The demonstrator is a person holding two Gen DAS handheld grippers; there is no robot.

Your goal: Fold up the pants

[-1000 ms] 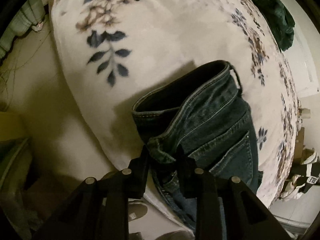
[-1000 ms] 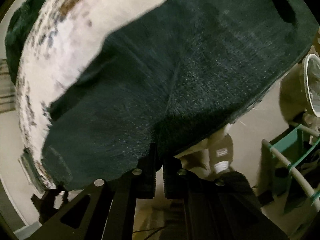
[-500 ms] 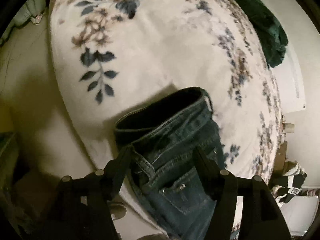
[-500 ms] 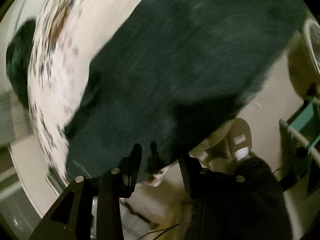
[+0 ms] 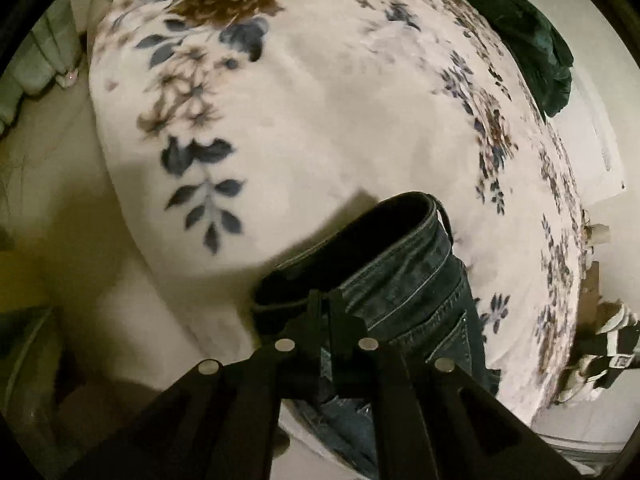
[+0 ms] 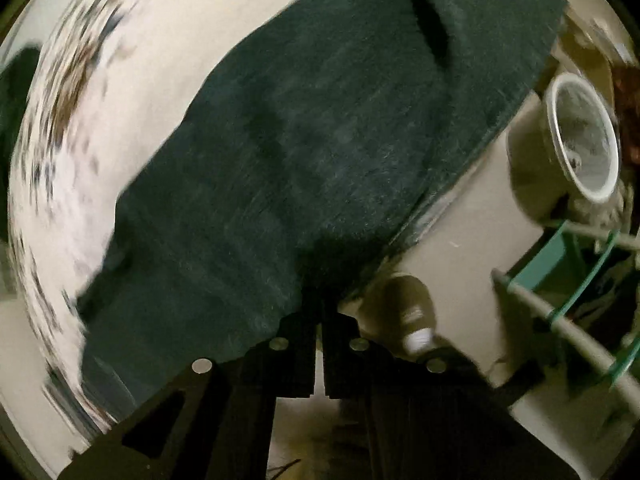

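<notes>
Dark blue jeans (image 5: 404,280) lie on a floral blanket (image 5: 320,100) covering a bed. Their open waistband faces me near the bed's edge in the left wrist view. My left gripper (image 5: 324,300) is shut on the near rim of that waistband. In the right wrist view the jeans (image 6: 320,140) spread as a wide dark sheet across the blanket (image 6: 152,92). My right gripper (image 6: 320,300) is shut on the fabric's near edge, where it hangs over the bed's side. The picture there is blurred by motion.
A dark green garment (image 5: 532,40) lies at the bed's far right corner. Beside the bed stand a white bucket (image 6: 584,136) and a green rack (image 6: 560,264). A person's shoe (image 6: 408,308) is on the pale floor (image 6: 460,248) below.
Both grippers opened half a second ago and have shut again on the jeans. The left one now grips the waistband rim. The right view has shifted along the fabric's edge.
</notes>
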